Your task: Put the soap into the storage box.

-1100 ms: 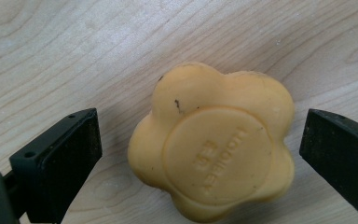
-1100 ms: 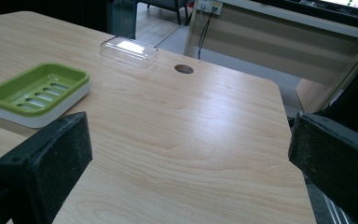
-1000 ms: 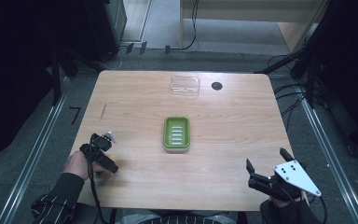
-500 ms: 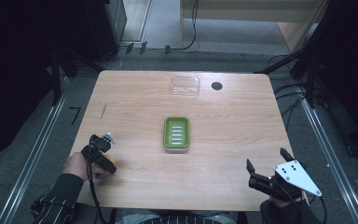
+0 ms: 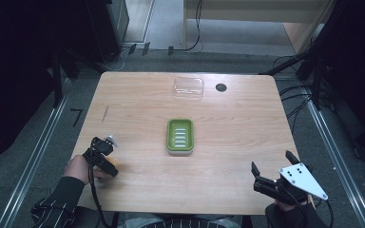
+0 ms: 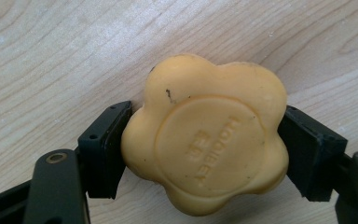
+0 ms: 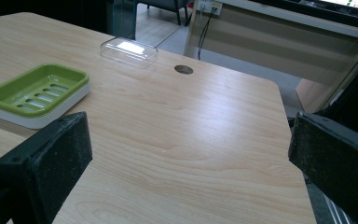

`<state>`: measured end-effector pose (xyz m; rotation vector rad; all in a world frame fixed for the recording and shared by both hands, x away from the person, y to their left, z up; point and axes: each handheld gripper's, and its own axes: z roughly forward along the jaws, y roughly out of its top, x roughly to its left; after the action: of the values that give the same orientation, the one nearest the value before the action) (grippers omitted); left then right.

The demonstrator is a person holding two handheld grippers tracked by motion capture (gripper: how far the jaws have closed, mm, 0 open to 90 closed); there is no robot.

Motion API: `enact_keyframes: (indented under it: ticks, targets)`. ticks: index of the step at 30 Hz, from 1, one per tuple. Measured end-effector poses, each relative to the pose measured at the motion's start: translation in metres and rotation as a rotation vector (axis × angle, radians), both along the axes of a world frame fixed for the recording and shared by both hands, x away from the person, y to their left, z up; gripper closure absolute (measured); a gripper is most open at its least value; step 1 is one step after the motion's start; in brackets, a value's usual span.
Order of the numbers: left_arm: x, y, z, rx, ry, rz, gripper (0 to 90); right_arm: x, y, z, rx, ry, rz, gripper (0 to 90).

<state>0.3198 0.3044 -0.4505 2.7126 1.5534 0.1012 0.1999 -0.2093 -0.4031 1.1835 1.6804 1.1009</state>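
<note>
On the bench (image 5: 228, 123) I count one soap bar, one green soap dish, one clear lid and one small round hole in the wood, and I hold two grippers, one in each hand. My left gripper (image 5: 105, 160) sits near the bench's front left corner, pointing down at the wood, and its jaws are pinching the soap bar (image 6: 207, 135): a yellow, flower-shaped cake with raised lettering in a round centre, lying flat on the wood with one black jaw pressed against each of its opposite sides. In the high view just a sliver of yellow peeks out beside that gripper. The green soap dish (image 5: 180, 136) sits about mid-bench, well apart from the soap and to its right; it has a slotted green tray on a white base, and nothing lies in it. The clear lid (image 5: 188, 87) rests near the far edge, beyond the dish, with the round hole (image 5: 221, 87) just beside it on the right. My right gripper (image 5: 271, 178) hangs at the bench's front right corner with its jaws spread wide and nothing between them; looking along them I see the dish at the left and the lid and the hole farther off.
</note>
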Motion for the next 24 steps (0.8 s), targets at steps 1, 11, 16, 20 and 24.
enact_keyframes:
  ticks: [1, 11, 16, 20, 24]
  targets:
    - [-0.0003, 0.0001, 0.0, -0.003, -0.001, 0.001, 25.8, 0.0001, 0.0, 0.0, -0.001, 0.001, 0.0, 0.0]
    - [-0.0012, 0.0, 0.0001, -0.006, -0.01, -0.008, 26.1, 0.0, 0.0, 0.0, 0.001, 0.0, 0.0, 0.0]
    - [-0.0011, 0.0, 0.0004, -0.008, -0.012, -0.009, 26.1, 0.0001, -0.0002, 0.0, 0.001, 0.0, 0.0, 0.0]
    - [-0.0007, 0.001, 0.0016, -0.006, -0.009, -0.014, 26.1, 0.0001, -0.0002, 0.0001, 0.001, 0.0, 0.0, 0.0]
    - [-0.0007, 0.0022, 0.0038, -0.009, -0.013, -0.009, 26.1, 0.0, -0.0003, 0.0001, 0.0, 0.0, 0.0, 0.0]
